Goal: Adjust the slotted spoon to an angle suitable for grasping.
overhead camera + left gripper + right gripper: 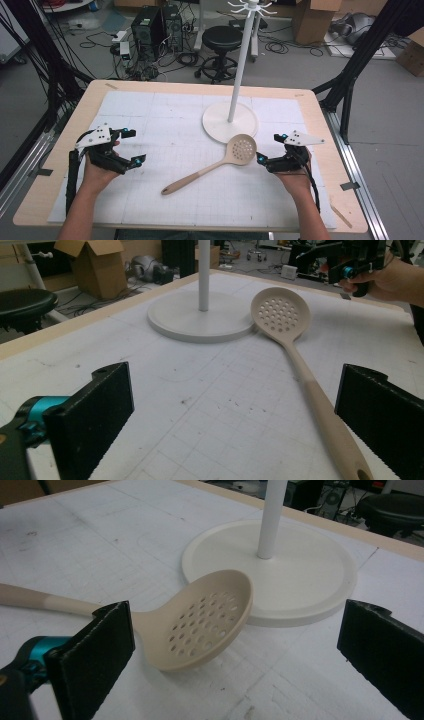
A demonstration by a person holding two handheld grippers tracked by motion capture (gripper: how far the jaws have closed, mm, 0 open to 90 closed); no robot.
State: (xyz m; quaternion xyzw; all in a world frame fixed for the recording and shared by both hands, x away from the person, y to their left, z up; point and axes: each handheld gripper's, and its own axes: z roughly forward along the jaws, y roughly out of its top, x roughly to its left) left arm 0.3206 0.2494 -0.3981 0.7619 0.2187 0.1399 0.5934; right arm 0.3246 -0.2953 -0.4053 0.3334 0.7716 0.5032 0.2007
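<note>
**Slotted spoon waiting beside the hanging stand, both grippers spread**

The table [320, 165] carries a white gridded mat [165, 130], and toward its far side stands a white hanging stand [230, 121] with a round base, a tall pole and hooks at the top. Its base rim touches, or nearly touches, the bowl of the beige slotted spoon [210, 170], which lies flat on the mat with its perforated bowl toward the stand and its handle running diagonally back toward the person; a hanging hole shows at the handle's end in the left gripper view.

The left gripper [131, 146] hovers well to the left of the handle, jaws spread wide with nothing between them. The right gripper [269, 147] sits just beside the bowl, jaws equally spread and empty; in the right gripper view the bowl lies between and ahead of its jaws.

The step in hand looks like picking up the spoon, probably to hang it. To do it well, I would grip the handle rather than the rounded bowl, which would likely slip from flat pads. Come down squarely across the handle's width near its middle, close firmly, and lift level so the bowl clears the base rim without dragging.
</note>
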